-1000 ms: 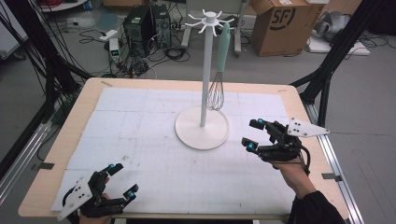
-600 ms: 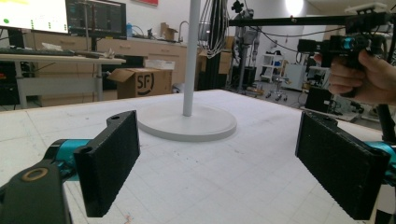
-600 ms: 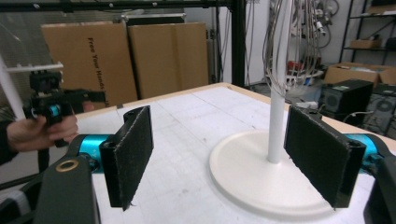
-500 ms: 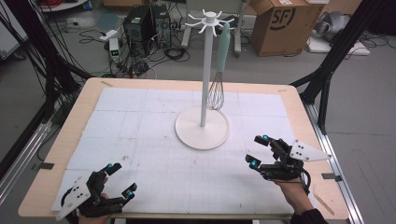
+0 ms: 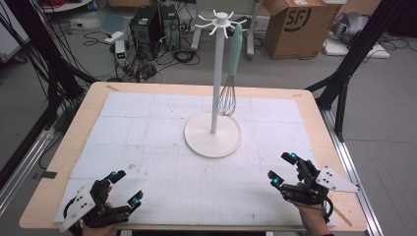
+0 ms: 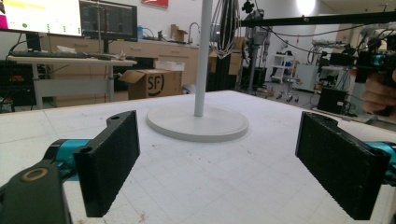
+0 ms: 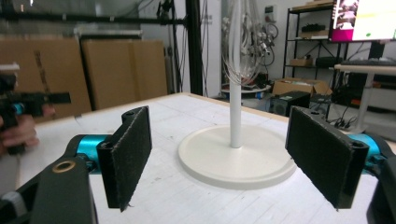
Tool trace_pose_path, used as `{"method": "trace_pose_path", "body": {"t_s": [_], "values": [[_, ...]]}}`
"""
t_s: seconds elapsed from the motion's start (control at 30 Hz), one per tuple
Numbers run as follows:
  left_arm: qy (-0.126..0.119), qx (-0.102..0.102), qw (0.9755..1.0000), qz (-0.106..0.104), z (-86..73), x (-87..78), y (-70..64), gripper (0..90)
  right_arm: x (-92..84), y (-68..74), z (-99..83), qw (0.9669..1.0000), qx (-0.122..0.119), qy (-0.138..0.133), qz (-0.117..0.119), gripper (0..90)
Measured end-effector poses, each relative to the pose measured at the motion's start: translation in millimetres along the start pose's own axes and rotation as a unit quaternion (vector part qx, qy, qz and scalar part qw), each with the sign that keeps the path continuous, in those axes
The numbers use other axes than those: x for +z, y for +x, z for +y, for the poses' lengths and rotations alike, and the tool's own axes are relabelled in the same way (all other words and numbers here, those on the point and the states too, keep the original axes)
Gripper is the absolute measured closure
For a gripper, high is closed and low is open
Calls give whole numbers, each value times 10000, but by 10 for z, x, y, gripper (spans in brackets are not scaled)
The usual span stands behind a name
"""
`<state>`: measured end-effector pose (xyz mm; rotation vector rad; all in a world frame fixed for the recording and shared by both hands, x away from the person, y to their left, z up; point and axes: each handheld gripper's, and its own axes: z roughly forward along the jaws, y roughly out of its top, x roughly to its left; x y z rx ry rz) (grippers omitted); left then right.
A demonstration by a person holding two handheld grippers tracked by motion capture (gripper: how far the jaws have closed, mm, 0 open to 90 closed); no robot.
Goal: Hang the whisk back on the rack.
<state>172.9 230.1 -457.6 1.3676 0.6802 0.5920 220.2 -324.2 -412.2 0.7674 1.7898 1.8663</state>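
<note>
The whisk (image 5: 227, 93) hangs from the stand (image 5: 213, 135) at the table's centre: light, springy wires, firm handle. Grip the handle. Left gripper (image 5: 126, 188) and right gripper (image 5: 282, 168) rest near the front corners, jaws wide, empty.

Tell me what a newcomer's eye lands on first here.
The tall white stand at the table's middle, with a whisk hanging from one of its top hooks. Then the two open grippers at the near edge: the left gripper and the right gripper, both empty.

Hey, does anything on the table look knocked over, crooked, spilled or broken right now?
Nothing stands out. The white stand is upright on the mat, the whisk hangs straight from a top hook, and the left gripper and right gripper sit open near the front edge, holding nothing.
</note>
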Motion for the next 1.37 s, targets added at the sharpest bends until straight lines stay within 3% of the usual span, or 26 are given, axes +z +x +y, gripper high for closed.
{"method": "trace_pose_path", "body": {"t_s": [0.23, 0.6, 0.93, 1.37], "values": [[-104, 78, 9999, 34, 14, -7, -10, 142, -73, 5, -137, 9996, 289, 45, 0, 219], [-211, 152, 9996, 99, 36, -18, -34, 143, -59, 109, -275, 9985, 460, 286, 87, 220], [-176, 190, 9996, 77, 33, -11, -33, 143, -24, 103, -322, 9978, 490, 433, 107, 219], [-144, 160, 9997, 72, 29, -3, -33, 142, -24, 103, -322, 9981, 475, 369, 112, 215]]}}
